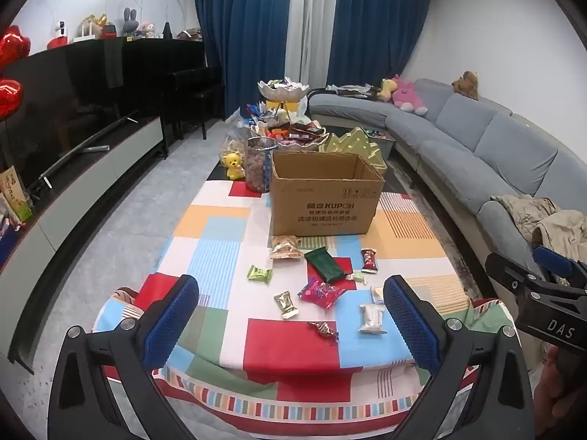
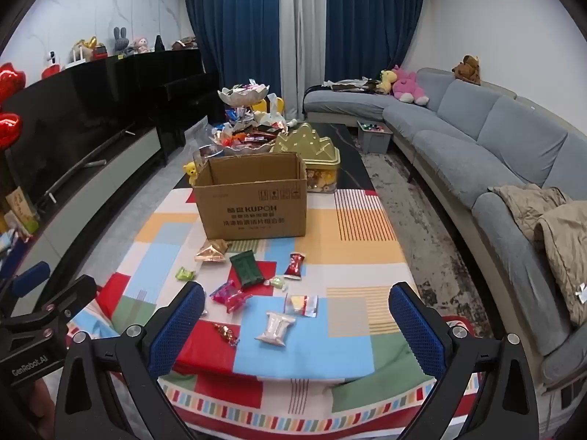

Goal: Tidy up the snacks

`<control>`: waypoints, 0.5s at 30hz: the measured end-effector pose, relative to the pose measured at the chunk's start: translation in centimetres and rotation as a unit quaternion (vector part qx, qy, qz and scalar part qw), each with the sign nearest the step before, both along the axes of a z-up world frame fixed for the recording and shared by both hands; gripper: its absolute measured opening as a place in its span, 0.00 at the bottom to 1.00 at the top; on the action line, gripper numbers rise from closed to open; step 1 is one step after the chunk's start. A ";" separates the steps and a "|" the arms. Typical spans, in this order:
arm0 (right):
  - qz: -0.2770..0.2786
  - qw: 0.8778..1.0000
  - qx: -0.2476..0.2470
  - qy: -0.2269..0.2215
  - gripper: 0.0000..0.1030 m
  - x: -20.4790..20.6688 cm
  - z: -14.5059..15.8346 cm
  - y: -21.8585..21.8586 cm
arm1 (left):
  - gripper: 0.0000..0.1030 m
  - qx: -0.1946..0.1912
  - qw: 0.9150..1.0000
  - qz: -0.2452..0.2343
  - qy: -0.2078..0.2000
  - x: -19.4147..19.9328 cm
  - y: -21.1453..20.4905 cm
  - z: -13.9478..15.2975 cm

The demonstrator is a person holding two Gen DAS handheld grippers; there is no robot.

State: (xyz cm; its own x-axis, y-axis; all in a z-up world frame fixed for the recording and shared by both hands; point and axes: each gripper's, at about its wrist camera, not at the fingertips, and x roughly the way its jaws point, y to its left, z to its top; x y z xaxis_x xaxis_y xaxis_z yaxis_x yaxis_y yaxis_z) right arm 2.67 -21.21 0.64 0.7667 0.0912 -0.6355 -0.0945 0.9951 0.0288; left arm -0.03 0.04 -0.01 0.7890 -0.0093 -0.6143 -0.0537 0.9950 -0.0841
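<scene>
Several wrapped snacks lie loose on the patchwork tablecloth (image 1: 220, 227) in front of an open, empty-looking cardboard box (image 1: 324, 198): a dark green pack (image 1: 324, 264), a pink pack (image 1: 322, 293), a white pack (image 1: 372, 318), a small green candy (image 1: 259, 274). The box (image 2: 253, 201), green pack (image 2: 247, 263) and white pack (image 2: 276, 328) also show in the right wrist view. My left gripper (image 1: 290, 322) is open and empty above the table's near edge. My right gripper (image 2: 297, 330) is open and empty beside it.
Behind the box stand a jar of snacks (image 1: 258, 163), a yellow bear toy (image 1: 233, 165), a tiered bowl of sweets (image 1: 282, 90) and a gold tin (image 2: 312, 150). A grey sofa (image 2: 495, 146) runs along the right, a TV cabinet (image 1: 91, 168) along the left.
</scene>
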 end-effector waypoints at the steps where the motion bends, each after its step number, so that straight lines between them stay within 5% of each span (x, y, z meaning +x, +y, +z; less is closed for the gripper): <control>1: -0.001 1.000 -0.002 -0.002 0.99 -0.1 0.0 0.0 | 1.00 -0.001 1.000 -0.002 0.001 0.0 0.0 0.0; 15: -0.006 1.000 0.002 -0.017 0.99 -0.9 0.7 -0.6 | 1.00 0.009 1.000 -0.007 0.003 -0.6 0.1 1.1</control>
